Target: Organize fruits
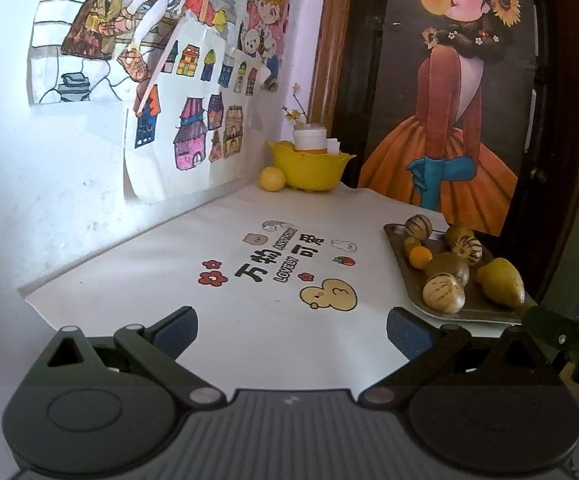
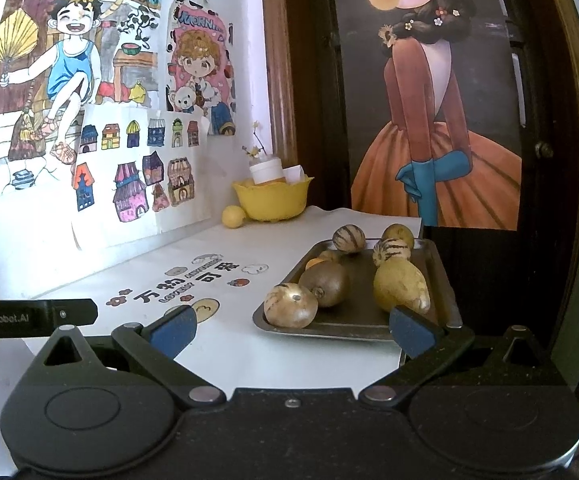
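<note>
From the left wrist, the left tongs [image 1: 291, 330] hang wide apart and empty over the counter's [image 1: 169, 280] near edge. The metal tray [image 1: 399, 258] of fruits sits along the counter's right edge; a yellow bowl [image 1: 309, 170] and a loose lemon [image 1: 272, 178] stand at the far corner.

From the right wrist, the right tongs [image 2: 293, 330] gape empty just before the tray [image 2: 441, 280]. The nearest striped melon [image 2: 290, 305] looks firm, smooth and round, likely to roll or slip; gripping across its widest middle seems best. The kiwi [image 2: 324, 283] seems softer, so squeeze it gently.
</note>
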`<control>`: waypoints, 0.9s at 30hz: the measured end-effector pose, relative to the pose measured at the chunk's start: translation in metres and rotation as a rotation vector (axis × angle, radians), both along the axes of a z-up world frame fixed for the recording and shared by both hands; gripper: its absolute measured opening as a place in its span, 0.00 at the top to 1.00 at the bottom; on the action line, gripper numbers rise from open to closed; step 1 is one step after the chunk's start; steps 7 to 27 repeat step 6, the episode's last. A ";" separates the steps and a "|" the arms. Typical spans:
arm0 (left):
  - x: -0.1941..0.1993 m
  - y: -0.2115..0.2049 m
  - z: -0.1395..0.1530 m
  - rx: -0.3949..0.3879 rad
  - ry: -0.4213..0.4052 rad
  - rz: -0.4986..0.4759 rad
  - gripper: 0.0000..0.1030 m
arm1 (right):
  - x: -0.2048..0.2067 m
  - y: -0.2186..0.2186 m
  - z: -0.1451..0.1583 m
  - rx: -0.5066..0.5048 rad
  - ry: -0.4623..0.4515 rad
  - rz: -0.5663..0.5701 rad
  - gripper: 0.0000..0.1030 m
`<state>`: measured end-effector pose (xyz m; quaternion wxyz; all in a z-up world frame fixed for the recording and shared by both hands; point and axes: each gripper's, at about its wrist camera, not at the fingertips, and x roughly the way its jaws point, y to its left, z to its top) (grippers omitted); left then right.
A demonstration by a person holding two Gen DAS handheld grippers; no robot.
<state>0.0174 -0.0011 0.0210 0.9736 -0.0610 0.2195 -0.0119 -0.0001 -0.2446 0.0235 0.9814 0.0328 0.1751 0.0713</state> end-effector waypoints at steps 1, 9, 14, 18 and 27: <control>0.001 0.000 0.000 -0.004 0.003 -0.006 0.01 | 0.000 0.000 0.000 0.001 0.002 0.000 0.01; 0.003 0.003 -0.005 -0.027 0.003 -0.015 0.01 | 0.003 -0.001 -0.003 0.003 0.015 0.000 0.01; 0.003 0.003 -0.005 -0.027 0.003 -0.015 0.01 | 0.003 -0.001 -0.003 0.003 0.015 0.000 0.01; 0.003 0.003 -0.005 -0.027 0.003 -0.015 0.01 | 0.003 -0.001 -0.003 0.003 0.015 0.000 0.01; 0.003 0.003 -0.005 -0.027 0.003 -0.015 0.01 | 0.003 -0.001 -0.003 0.003 0.015 0.000 0.01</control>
